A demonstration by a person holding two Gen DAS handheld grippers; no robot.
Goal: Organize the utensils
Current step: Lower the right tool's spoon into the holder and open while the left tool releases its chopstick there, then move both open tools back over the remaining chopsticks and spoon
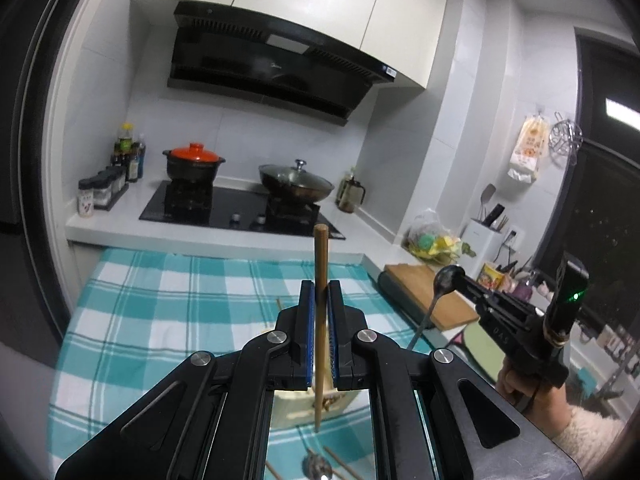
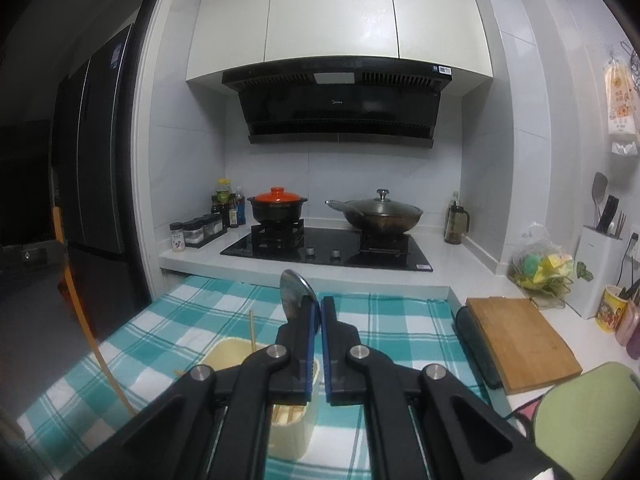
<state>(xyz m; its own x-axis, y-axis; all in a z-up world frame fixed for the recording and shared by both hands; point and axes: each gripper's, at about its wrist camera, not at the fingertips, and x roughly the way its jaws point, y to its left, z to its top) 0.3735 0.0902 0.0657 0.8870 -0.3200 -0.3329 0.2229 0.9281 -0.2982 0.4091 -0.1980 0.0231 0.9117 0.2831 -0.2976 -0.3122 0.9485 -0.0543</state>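
the wooden chopstick stands upright in the left gripper and could swing or slide down, because only thin pads pinch it above the cream utensil holder. the metal spoon may also slip, since the right gripper is pressed together on its bowl edge. another spoon lies on the checked cloth of the counter.

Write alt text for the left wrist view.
The left gripper is shut on an upright wooden chopstick above a teal checked cloth. At right, the right gripper holds a metal spoon; behind are a hob with an orange-lidded pot and a lidded wok.
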